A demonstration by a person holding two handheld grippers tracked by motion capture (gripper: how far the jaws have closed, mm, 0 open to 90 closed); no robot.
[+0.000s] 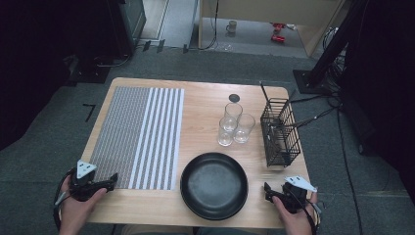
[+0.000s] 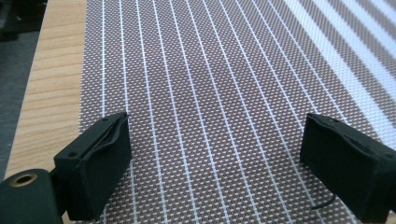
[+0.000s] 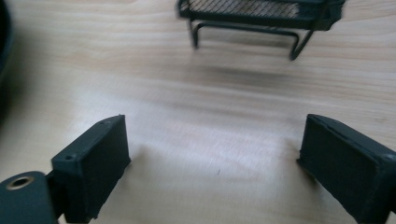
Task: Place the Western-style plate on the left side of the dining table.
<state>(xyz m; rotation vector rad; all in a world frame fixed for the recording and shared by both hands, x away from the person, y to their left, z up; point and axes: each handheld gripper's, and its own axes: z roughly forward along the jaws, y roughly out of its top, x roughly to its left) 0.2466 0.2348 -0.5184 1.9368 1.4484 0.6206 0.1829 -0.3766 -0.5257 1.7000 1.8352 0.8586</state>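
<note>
Presently: left gripper (image 1: 110,182), jaws spread and empty, over the near edge of the striped placemat (image 1: 137,137). Right gripper (image 1: 270,192), jaws likewise spread and empty, over bare table (image 1: 205,105) between black plate (image 1: 214,185) and wire basket (image 1: 280,132).

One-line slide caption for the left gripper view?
Left gripper, jaws open, held low over the striped woven placemat.

On the desk (image 1: 205,98) I see the placemat (image 1: 139,137) at left, the plate (image 1: 214,185) at the near centre, three glasses (image 1: 235,123) clustered behind it, and the wire rack (image 1: 280,132) at right. My left tongs (image 1: 110,182) sit at the placemat's near corner; my right tongs (image 1: 268,191) sit just right of the plate.
</note>
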